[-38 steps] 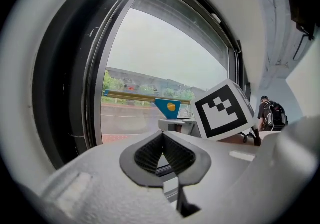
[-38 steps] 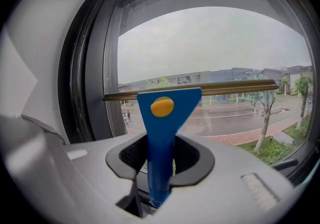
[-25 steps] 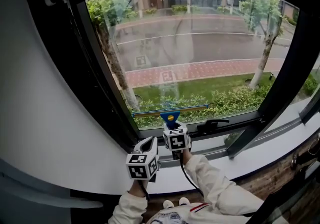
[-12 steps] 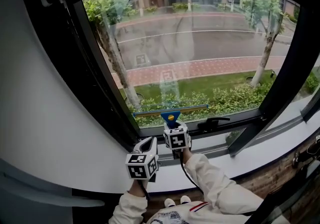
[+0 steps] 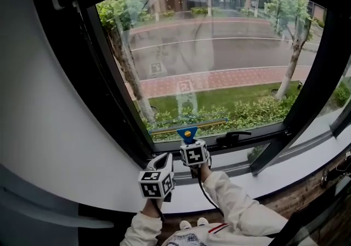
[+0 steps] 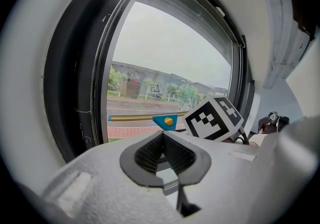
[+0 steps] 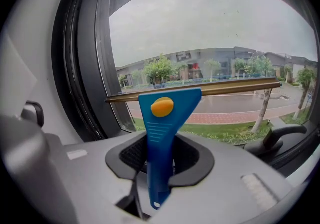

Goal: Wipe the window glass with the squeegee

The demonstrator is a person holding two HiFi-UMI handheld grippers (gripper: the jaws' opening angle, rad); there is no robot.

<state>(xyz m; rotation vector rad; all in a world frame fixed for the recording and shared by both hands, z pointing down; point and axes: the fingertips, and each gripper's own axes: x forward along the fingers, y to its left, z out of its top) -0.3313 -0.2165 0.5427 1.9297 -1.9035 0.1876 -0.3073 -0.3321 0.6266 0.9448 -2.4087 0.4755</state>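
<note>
Squeegee (image 7: 160,133) count is one: blue handle, orange dot, upright in your right gripper (image 7: 160,160), whose jaws clamp the handle. Its long blade lies level across the lowest part of the window glass (image 5: 219,47), just above the bottom frame. Your left gripper (image 6: 164,155), second of the two, sits just beside and below the right one, off the glass, jaws drawn together on nothing. One black window handle (image 5: 233,137) lies on the frame right of the squeegee.

Blue squeegee (image 7: 159,133) stands upright; low against the window glass (image 5: 219,47).
</note>
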